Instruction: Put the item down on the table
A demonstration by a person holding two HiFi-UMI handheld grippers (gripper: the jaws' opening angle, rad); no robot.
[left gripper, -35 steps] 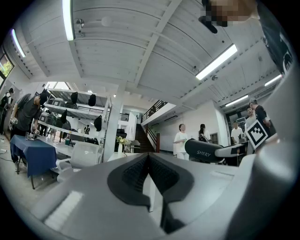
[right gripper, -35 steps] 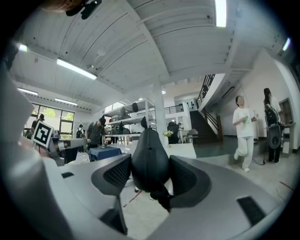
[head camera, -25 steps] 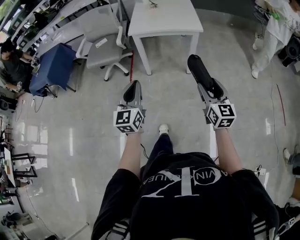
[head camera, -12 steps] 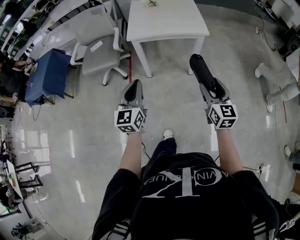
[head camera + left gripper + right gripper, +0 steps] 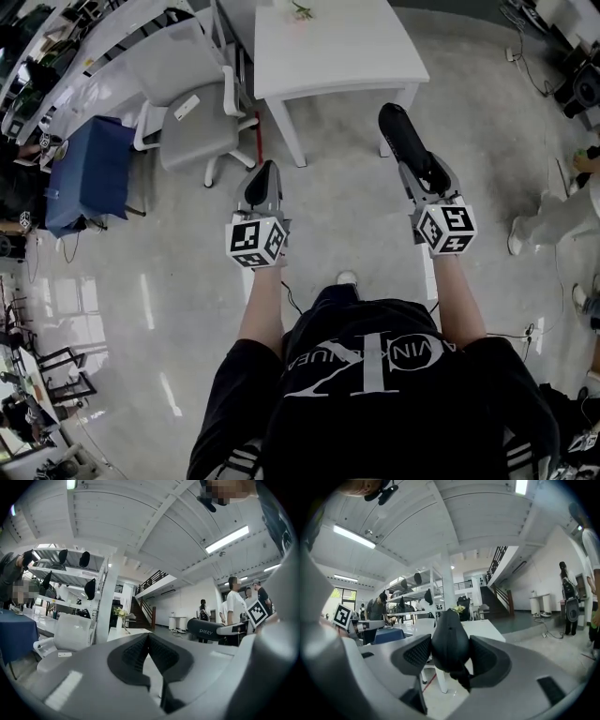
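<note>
My right gripper is shut on a long black item that sticks out forward past the jaws. In the right gripper view the black item fills the space between the two pads. The left gripper view shows this item off to the right, with white lettering on it. My left gripper is shut with nothing in it, its pads pressed together. Both are held above the floor, short of the white table, which stands ahead.
A grey office chair stands left of the table, with a blue-draped desk further left. A small flower sprig lies on the table's far part. A person's legs show at the right edge. Glossy floor lies below.
The table and chair have shifted in the head view as the person steps forward. The bystander at the right has moved lower down the frame. Both grippers hold as before.
</note>
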